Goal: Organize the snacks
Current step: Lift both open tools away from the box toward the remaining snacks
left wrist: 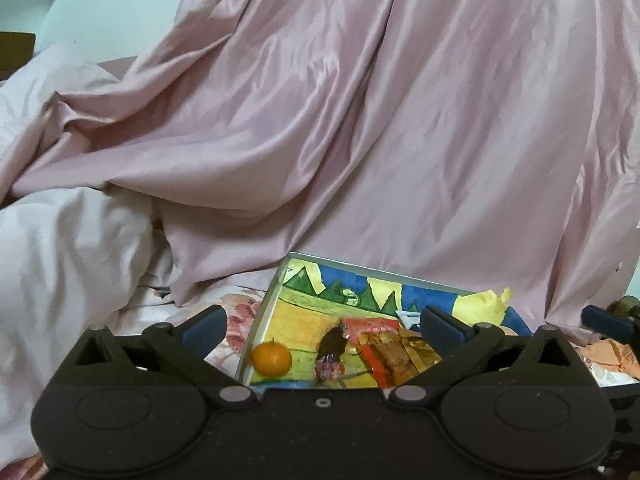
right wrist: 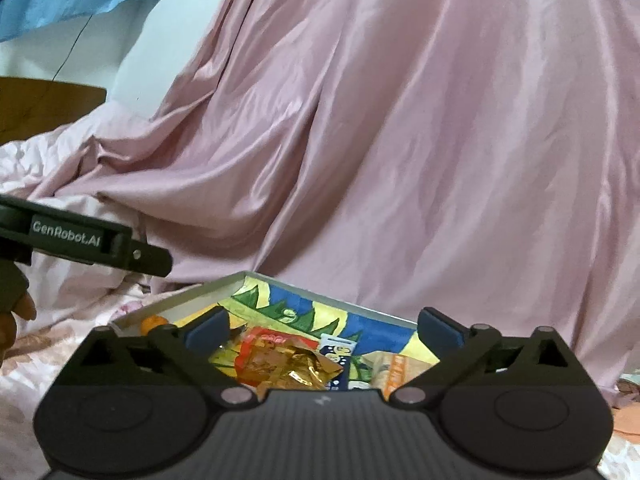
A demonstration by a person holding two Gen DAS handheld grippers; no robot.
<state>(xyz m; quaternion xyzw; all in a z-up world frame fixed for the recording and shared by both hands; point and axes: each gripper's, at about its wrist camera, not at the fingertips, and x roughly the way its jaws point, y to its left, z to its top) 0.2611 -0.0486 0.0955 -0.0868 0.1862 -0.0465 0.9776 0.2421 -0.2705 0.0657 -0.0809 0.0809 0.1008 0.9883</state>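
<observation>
A shallow box (left wrist: 262, 322) with a brightly painted floor lies on the bed. In it are an orange (left wrist: 271, 358), a dark wrapped candy (left wrist: 331, 350) and a red-orange snack packet (left wrist: 380, 354). My left gripper (left wrist: 324, 327) hangs above the box's near edge, open, with nothing between its blue pads. The right wrist view shows the same box (right wrist: 180, 300) with a crumpled gold and orange packet (right wrist: 288, 364), a blue-white packet (right wrist: 340, 354) and the orange (right wrist: 154, 322). My right gripper (right wrist: 324, 330) is open and empty over it.
A pink satin sheet (left wrist: 360, 120) rises in folds right behind the box. A white duvet (left wrist: 60, 260) lies to the left, orange cloth (left wrist: 612, 356) to the right. In the right wrist view the left gripper's finger (right wrist: 140, 254) and a hand (right wrist: 18, 308) reach in from the left.
</observation>
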